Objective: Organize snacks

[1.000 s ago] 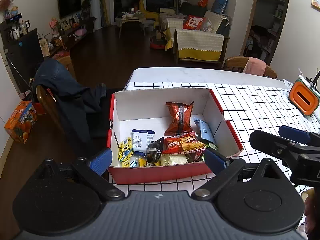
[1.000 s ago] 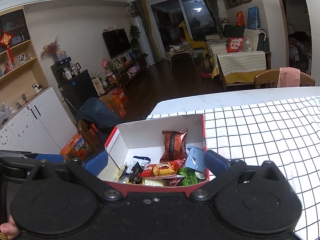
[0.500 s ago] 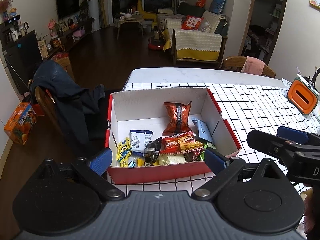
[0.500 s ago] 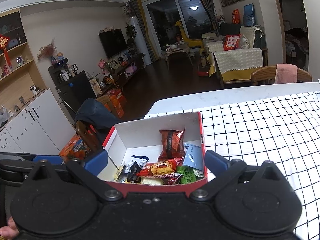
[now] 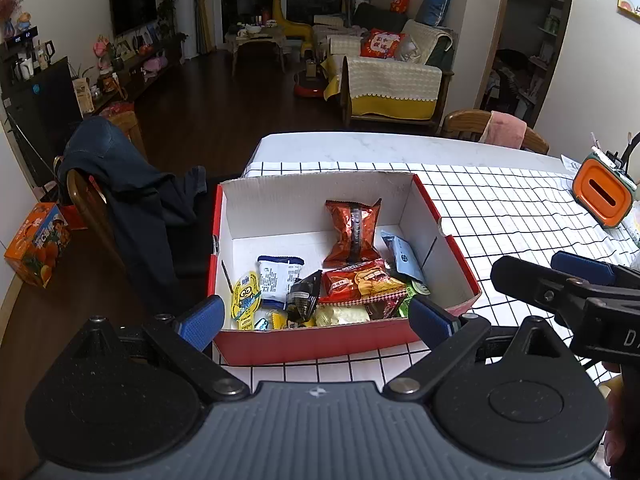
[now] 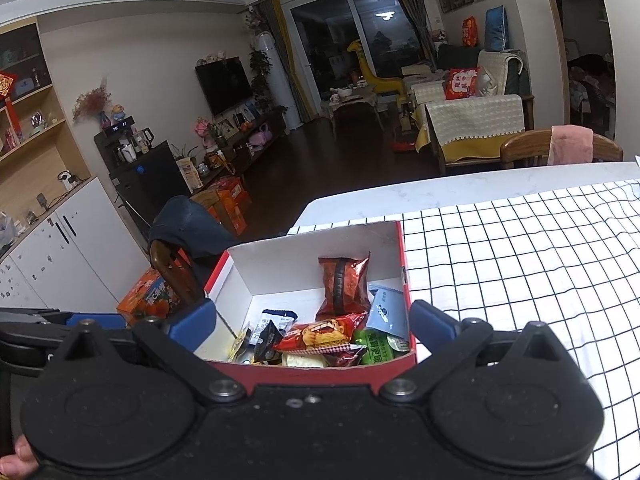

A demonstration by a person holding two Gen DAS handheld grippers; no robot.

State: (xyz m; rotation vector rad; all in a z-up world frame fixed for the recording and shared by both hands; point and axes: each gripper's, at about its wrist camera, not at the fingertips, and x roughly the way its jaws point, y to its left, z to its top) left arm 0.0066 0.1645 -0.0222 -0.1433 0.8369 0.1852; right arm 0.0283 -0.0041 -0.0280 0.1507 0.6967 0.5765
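Both fisheye views are dim and warm-toned, with the far living room behind the red snack box [image 5: 320, 344] sinking into murk. To the right of the box the checked tablecloth [image 6: 520, 264] glares almost white in the right wrist view, and a ceiling lamp's reflection shows in the dark window far beyond it. Straight lines bow toward the black-vignetted corners, while the packets inside the box stay sharp.

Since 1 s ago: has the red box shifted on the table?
No. The red box keeps the same offset from the checked cloth's far-left corner; only the view drifted slightly.
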